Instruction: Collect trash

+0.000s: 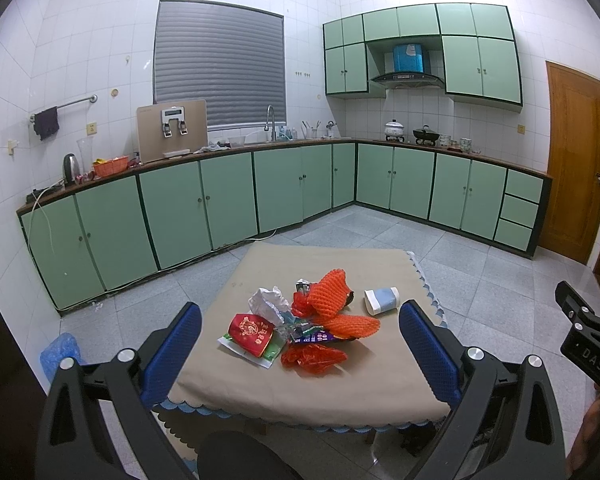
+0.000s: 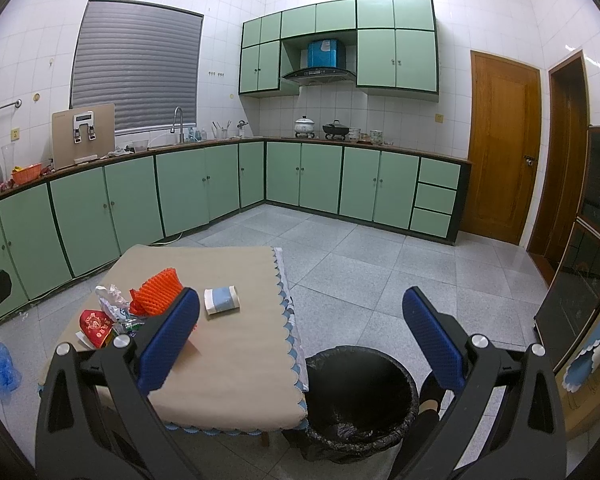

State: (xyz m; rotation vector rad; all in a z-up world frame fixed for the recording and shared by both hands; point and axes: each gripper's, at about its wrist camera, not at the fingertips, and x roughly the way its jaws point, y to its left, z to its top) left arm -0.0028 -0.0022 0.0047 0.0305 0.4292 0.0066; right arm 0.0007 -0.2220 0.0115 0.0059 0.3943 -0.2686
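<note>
Near the lower middle of the left wrist view stands a low table [image 1: 260, 392] with a beige cloth, and the trash lies in a heap on it; the left gripper [image 1: 300, 344] hangs above the near edge with both blue fingers [image 1: 172, 356] spread wide, and nothing is between them; the heap sits in the gap between the fingers as the frame shows it, but further back on the cloth. At the left of the heap lies a red packet [image 1: 251, 334] on top of a white and green wrapper; just behind it is a crumpled silver foil [image 1: 266, 300]; an orange foam net [image 1: 332, 292] rises at the back, and a second flat piece of the same net lies in front of it; a red plastic scrap [image 1: 314, 358] is nearest to the camera; a purple wrapper [image 1: 320, 337] shows between them. Apart from the heap, to the right, a white and blue cup [image 1: 382, 300] lies on its side.

At the lower middle of the right wrist view a bin [image 2: 360, 436] with a black bag stands on the floor, just beside the right edge of the table; the right gripper [image 2: 300, 352] is above it, the fingers [image 2: 436, 344] wide apart and holding nothing; the bag's inside is dark.
</note>
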